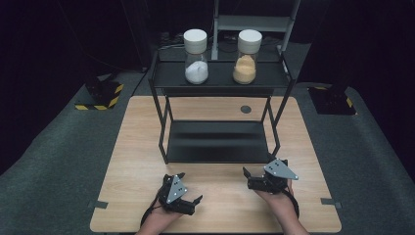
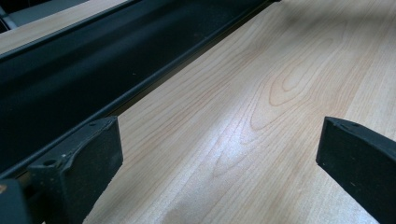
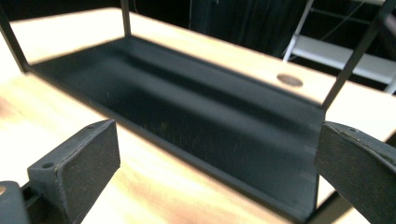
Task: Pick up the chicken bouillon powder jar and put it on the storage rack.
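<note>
Two white-lidded jars stand on the top tier of a black wire-frame rack (image 1: pixel 161 73): one holds white powder (image 1: pixel 196 55), the other tan granules (image 1: pixel 245 57). My left gripper (image 1: pixel 190 187) rests low over the wooden table (image 1: pixel 137 161), in front of the rack's left half, jaws open and empty (image 2: pixel 219 140). My right gripper (image 1: pixel 247 178) hovers in front of the rack's right half, also open with nothing in it (image 3: pixel 217 144). In the right gripper view the bare lower shelf (image 3: pixel 196 112) lies just ahead.
The rack's lower shelf (image 1: pixel 218 142) sits on the table and its edge (image 2: pixel 93 79) runs close beside the left jaws. A round grommet (image 1: pixel 245 109) marks the table behind the rack. Grey carpet (image 1: pixel 372 161) surrounds the table, and a white metal frame (image 1: pixel 254 22) stands behind.
</note>
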`<state>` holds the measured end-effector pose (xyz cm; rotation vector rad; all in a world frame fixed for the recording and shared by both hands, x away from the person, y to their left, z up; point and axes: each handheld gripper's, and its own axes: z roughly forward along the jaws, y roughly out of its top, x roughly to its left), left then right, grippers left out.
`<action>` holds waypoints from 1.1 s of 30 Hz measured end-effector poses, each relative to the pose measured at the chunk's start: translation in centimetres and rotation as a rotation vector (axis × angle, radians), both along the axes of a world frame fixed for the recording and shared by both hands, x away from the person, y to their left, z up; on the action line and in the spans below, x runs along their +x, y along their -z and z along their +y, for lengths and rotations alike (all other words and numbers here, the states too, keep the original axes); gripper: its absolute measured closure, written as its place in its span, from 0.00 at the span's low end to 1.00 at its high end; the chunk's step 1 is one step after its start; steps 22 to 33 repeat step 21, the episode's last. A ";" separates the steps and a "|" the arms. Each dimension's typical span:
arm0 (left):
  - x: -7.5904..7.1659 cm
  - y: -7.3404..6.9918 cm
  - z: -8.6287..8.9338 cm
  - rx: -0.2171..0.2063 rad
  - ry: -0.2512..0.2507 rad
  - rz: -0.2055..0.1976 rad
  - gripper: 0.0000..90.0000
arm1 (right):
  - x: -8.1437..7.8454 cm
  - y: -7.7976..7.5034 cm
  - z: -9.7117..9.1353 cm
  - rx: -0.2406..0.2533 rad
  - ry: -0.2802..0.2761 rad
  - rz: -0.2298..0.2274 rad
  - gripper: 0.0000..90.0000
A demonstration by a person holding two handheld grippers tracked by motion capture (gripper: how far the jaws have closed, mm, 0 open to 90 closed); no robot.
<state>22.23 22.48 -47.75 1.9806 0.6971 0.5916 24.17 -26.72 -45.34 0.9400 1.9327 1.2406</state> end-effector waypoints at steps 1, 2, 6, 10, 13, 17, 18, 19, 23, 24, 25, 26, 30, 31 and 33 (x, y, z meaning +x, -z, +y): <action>0.0 0.0 0.0 0.000 0.000 0.000 0.01 | -0.1 0.2 -0.1 -0.003 0.002 0.006 0.00; 0.0 0.0 0.0 0.001 0.000 0.000 0.01 | -0.2 0.6 -0.1 -0.010 0.005 0.014 0.00; 0.0 0.0 0.0 0.003 0.002 0.000 0.01 | -0.5 1.7 -0.4 -0.024 0.014 0.041 0.00; 0.0 0.0 -0.1 0.006 0.003 -0.002 0.01 | -0.7 2.4 -0.6 -0.049 0.027 0.069 0.00; 0.0 0.0 -0.1 0.007 0.001 -0.003 0.01 | -1.0 2.5 -0.6 -0.075 0.035 0.059 0.00; -0.1 0.0 -0.2 0.007 -0.001 -0.004 0.01 | -1.3 2.3 -0.2 -0.128 0.035 0.056 0.00; -0.1 0.0 -0.2 0.007 -0.001 -0.004 0.01 | -1.4 2.3 -0.1 -0.137 0.034 0.052 0.00; -0.1 0.0 -0.2 0.009 -0.003 -0.003 0.01 | -1.5 2.3 0.1 -0.149 0.035 0.047 0.00; -0.1 0.0 -0.3 0.012 -0.004 -0.004 0.01 | -1.7 2.4 0.4 -0.169 0.033 0.034 0.00; -0.1 0.0 -0.3 0.012 -0.004 -0.004 0.01 | -1.7 2.4 0.4 -0.169 0.033 0.034 0.00; -0.1 0.0 -0.3 0.012 -0.004 -0.004 0.01 | -1.7 2.4 0.4 -0.169 0.033 0.034 0.00; -0.1 0.0 -0.3 0.012 -0.004 -0.004 0.01 | -1.7 2.4 0.4 -0.169 0.033 0.034 0.00; -0.1 0.0 -0.3 0.012 -0.004 -0.004 0.01 | -1.7 2.4 0.4 -0.169 0.033 0.034 0.00; -0.1 0.0 -0.3 0.012 -0.004 -0.004 0.01 | -1.7 2.4 0.4 -0.169 0.033 0.034 0.00; -0.1 0.0 -0.3 0.012 -0.004 -0.004 0.01 | -1.7 2.4 0.4 -0.169 0.033 0.034 0.00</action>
